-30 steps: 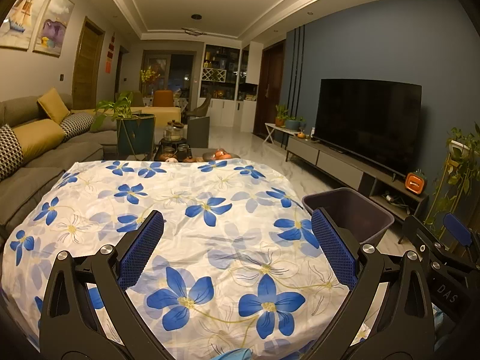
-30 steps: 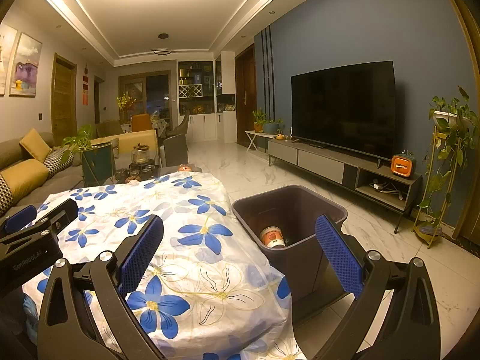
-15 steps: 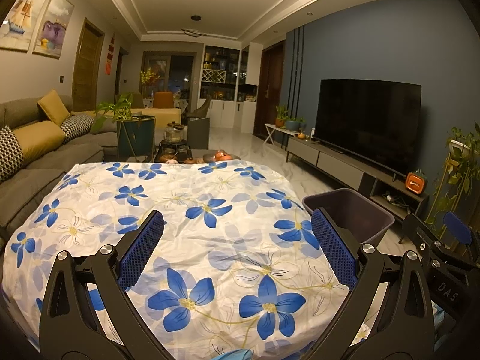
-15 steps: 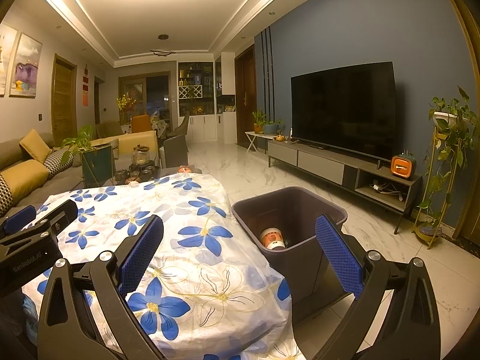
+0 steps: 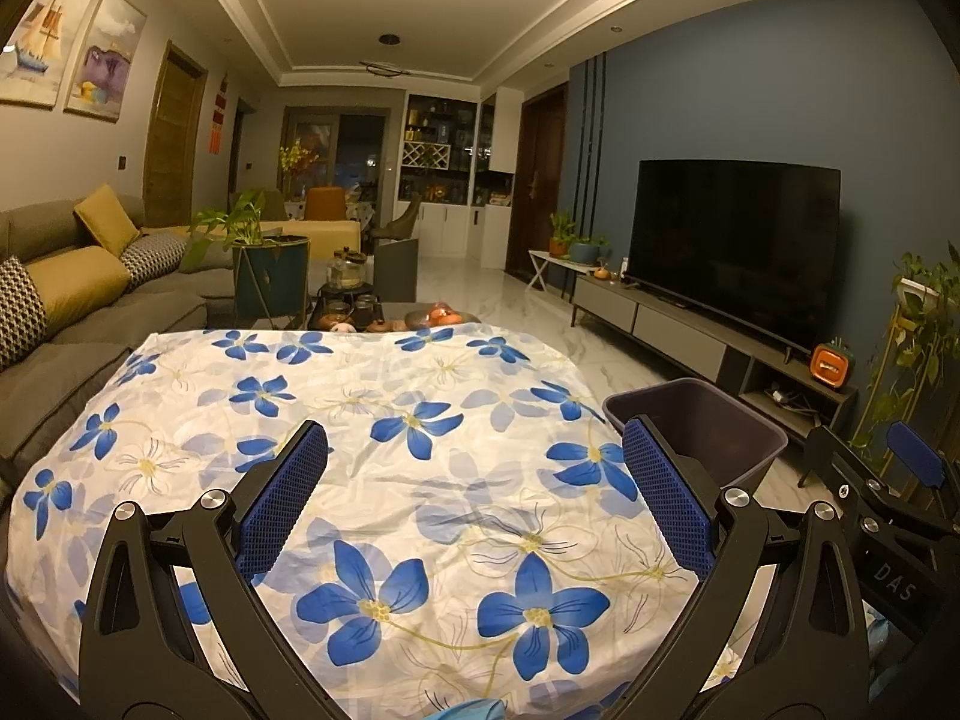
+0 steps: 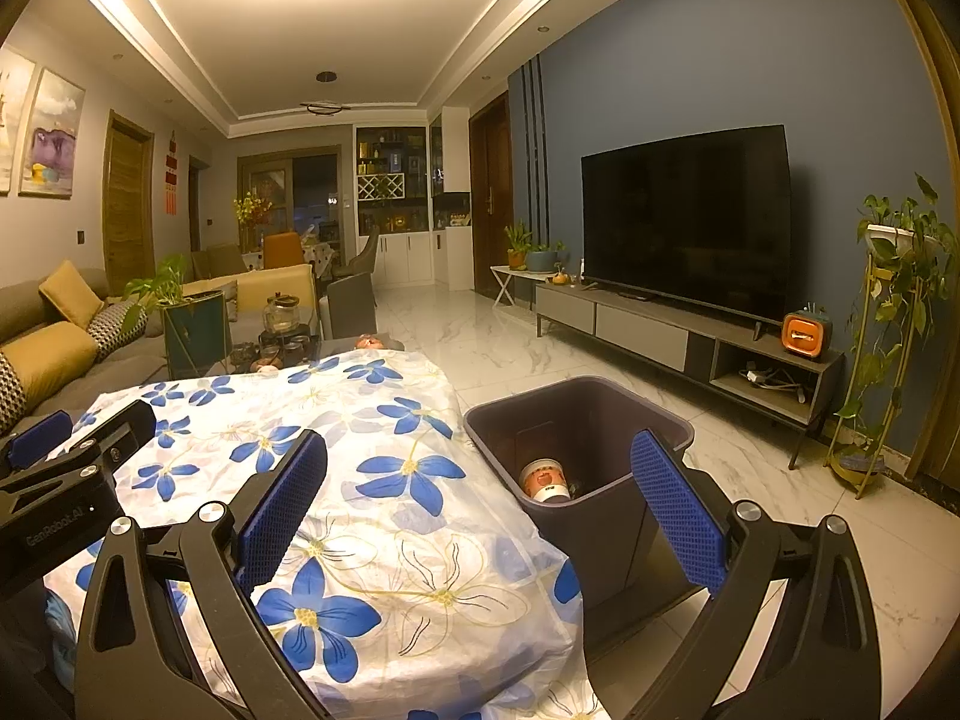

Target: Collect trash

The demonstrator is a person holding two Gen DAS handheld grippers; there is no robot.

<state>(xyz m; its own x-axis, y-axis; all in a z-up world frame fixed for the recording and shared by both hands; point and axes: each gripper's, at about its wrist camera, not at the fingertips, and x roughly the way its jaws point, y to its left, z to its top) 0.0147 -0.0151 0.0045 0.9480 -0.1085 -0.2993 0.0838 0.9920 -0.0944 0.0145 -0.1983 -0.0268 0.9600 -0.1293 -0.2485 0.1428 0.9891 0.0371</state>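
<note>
A dark purple bin (image 6: 606, 420) stands on the floor against the table's right side; a round red-and-white cup (image 6: 543, 479) lies inside it. The same bin (image 5: 714, 426) shows at the right of the left wrist view. My left gripper (image 5: 474, 462) hovers open over the table's flowered cloth (image 5: 372, 438), nothing between its blue pads. My right gripper (image 6: 480, 468) is open too, held over the table's right edge and the bin, empty. No loose trash shows on the cloth.
A grey sofa (image 5: 66, 324) with yellow cushions runs along the left. Beyond the table stand a tea set (image 5: 354, 306) and a potted plant (image 5: 270, 270). A TV (image 6: 684, 216) on a low cabinet lines the blue wall; a plant stand (image 6: 888, 324) is at far right. Marble floor lies between.
</note>
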